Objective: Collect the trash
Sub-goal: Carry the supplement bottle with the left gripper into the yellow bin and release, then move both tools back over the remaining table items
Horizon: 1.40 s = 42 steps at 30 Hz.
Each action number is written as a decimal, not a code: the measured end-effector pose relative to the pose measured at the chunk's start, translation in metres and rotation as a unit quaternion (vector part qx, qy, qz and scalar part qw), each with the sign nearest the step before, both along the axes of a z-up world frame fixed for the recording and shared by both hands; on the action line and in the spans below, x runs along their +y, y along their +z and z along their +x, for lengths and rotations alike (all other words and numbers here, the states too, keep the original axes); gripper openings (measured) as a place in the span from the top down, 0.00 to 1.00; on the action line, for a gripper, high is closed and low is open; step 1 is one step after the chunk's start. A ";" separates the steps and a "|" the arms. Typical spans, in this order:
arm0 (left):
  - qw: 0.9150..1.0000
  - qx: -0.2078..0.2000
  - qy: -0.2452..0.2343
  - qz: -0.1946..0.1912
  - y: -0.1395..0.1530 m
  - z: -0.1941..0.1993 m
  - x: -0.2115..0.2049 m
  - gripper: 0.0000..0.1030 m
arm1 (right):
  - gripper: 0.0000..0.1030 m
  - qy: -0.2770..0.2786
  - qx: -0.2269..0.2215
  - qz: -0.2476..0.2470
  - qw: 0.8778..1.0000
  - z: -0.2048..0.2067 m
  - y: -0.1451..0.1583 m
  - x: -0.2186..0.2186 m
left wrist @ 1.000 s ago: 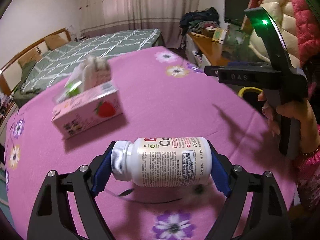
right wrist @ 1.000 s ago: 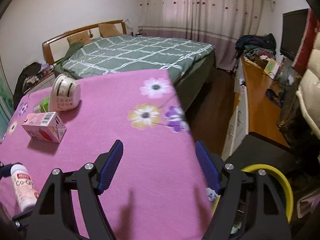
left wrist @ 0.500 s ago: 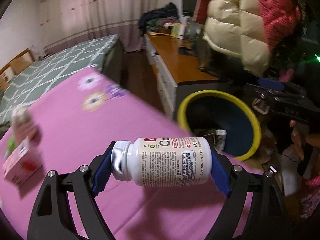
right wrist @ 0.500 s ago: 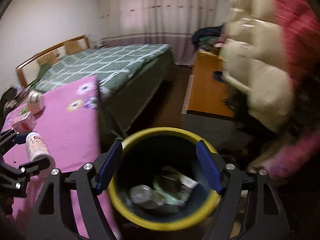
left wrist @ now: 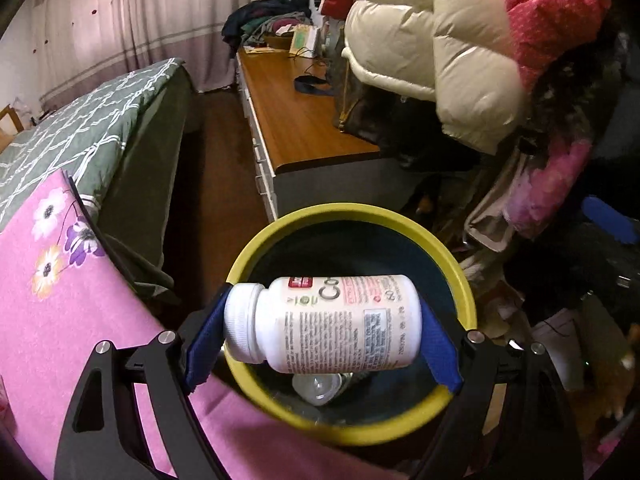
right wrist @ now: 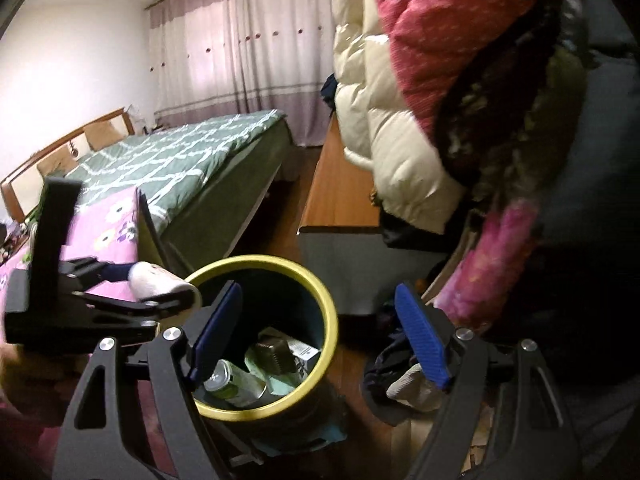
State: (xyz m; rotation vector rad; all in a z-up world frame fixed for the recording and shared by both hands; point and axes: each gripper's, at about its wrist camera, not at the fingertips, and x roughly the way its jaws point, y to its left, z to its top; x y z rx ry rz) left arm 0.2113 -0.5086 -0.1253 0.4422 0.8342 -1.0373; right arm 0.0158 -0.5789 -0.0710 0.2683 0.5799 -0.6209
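Note:
A white pill bottle (left wrist: pixel 332 324) with a screw cap lies crosswise between the blue pads of my left gripper (left wrist: pixel 324 320), cap against the left pad and base against the right. The jaws are opening, and the pads still touch both ends. The bottle hangs over the mouth of a yellow-rimmed bin (left wrist: pixel 352 212) beside the pink table. In the right wrist view the bottle (right wrist: pixel 160 284) pokes out over the bin rim (right wrist: pixel 260 260). My right gripper (right wrist: pixel 318 300) is open and empty above the bin's right side and the floor.
A can (right wrist: pixel 228 380), a dark box (right wrist: pixel 276 354) and cartons lie inside the bin. The pink flowered tablecloth (left wrist: pixel 60 320) ends just left of it. A green bed (left wrist: pixel 80 128), a wooden dresser (left wrist: pixel 296 120) and hanging coats (left wrist: pixel 440 60) surround the spot.
Both grippers swung from over the pink table to the bin beside it. The left one carried the bottle along, and the bottle now tilts slightly.

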 end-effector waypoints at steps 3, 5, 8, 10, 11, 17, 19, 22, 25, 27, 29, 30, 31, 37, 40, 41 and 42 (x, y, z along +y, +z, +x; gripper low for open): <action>1.000 0.001 0.017 -0.012 0.002 0.004 0.005 0.08 | 0.26 -0.001 -0.004 0.001 1.000 0.000 0.003 -0.002; 0.999 0.007 0.026 -0.022 0.007 0.007 0.017 0.07 | 0.26 0.003 -0.002 0.000 1.000 0.003 0.003 0.000; 0.998 -0.001 0.048 -0.034 0.016 0.012 0.049 0.07 | 0.26 0.014 0.000 0.002 1.000 0.011 0.001 0.007; 0.997 -0.004 0.065 -0.042 0.021 0.015 0.076 0.07 | 0.26 0.026 0.004 0.006 1.000 0.022 -0.002 0.012; 0.996 -0.006 0.078 -0.047 0.024 0.018 0.096 0.06 | 0.26 0.031 0.005 0.009 0.999 0.025 -0.003 0.015; 0.983 -0.029 0.170 -0.058 0.034 0.040 0.202 0.05 | 0.26 0.089 0.017 0.024 0.996 0.068 -0.007 0.041; 0.976 -0.037 0.205 -0.060 0.036 0.048 0.240 0.05 | 0.26 0.116 0.018 0.031 0.993 0.089 -0.007 0.056; 0.962 -0.053 0.261 -0.061 0.036 0.062 0.296 0.05 | 0.26 0.153 0.019 0.035 0.987 0.118 -0.004 0.082; 0.944 -0.063 0.317 -0.059 0.034 0.079 0.351 0.05 | 0.26 0.185 0.019 0.037 0.982 0.146 -0.002 0.110; 0.933 -0.063 0.350 -0.062 0.032 0.089 0.384 0.05 | 0.26 0.210 0.019 0.036 0.977 0.167 0.001 0.135; 0.920 -0.064 0.381 -0.065 0.030 0.099 0.416 0.05 | 0.26 0.231 0.022 0.036 0.972 0.187 0.001 0.156; 0.913 -0.069 0.396 -0.064 0.028 0.104 0.432 0.05 | 0.26 0.244 0.024 0.039 0.969 0.200 0.001 0.170; 0.909 -0.072 0.405 -0.063 0.026 0.106 0.443 0.05 | 0.26 0.253 0.026 0.041 0.966 0.209 0.001 0.179; 0.885 -0.069 0.454 -0.080 0.016 0.122 0.500 0.05 | 0.26 0.306 0.030 0.063 0.949 0.260 0.007 0.239; 0.872 -0.064 0.475 -0.099 0.014 0.124 0.520 0.05 | 0.26 0.328 0.030 0.074 0.941 0.283 0.007 0.275; 0.867 -0.068 0.483 -0.098 0.014 0.125 0.526 0.05 | 0.26 0.333 0.031 0.074 0.940 0.288 0.005 0.282; 0.865 -0.072 0.487 -0.098 0.015 0.123 0.528 0.05 | 0.26 0.341 0.032 0.074 0.937 0.294 0.002 0.293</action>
